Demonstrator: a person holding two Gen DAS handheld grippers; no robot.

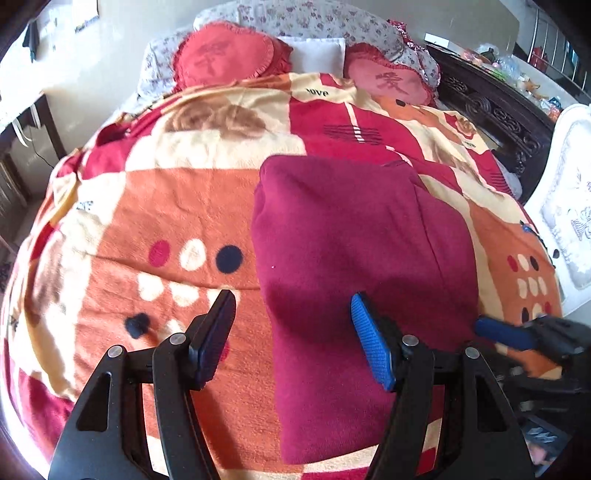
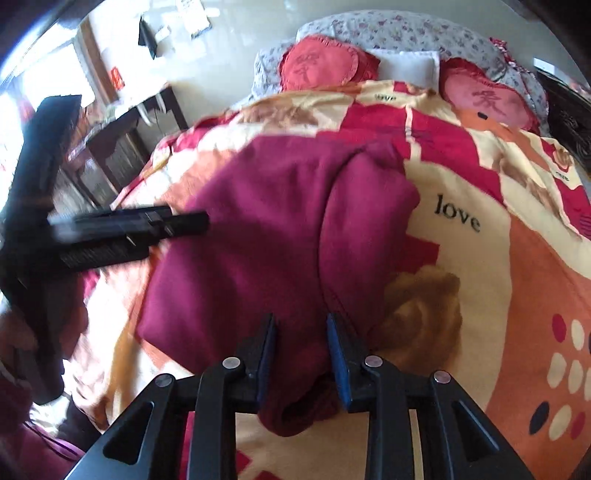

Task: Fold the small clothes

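A maroon fleece garment [image 1: 354,236] lies partly folded on a red, orange and cream blanket [image 1: 166,206] that covers the bed. My left gripper [image 1: 293,332] hovers open over the garment's near left edge, with one blue-padded finger above the cloth and the other above the blanket. In the right wrist view, my right gripper [image 2: 303,350] is shut on a bunched near edge of the garment [image 2: 266,221], and cloth fills the gap between its pads. The left gripper [image 2: 173,236] appears there blurred at the garment's left side. The right gripper [image 1: 491,332] shows at the garment's right edge.
Two red heart-shaped cushions [image 1: 225,55] [image 1: 391,79] and floral pillows [image 1: 314,18] lie at the head of the bed. A dark carved wooden headboard or cabinet [image 1: 495,110] and a white padded piece [image 1: 569,192] stand on the right. A dark desk [image 2: 122,122] stands to the left.
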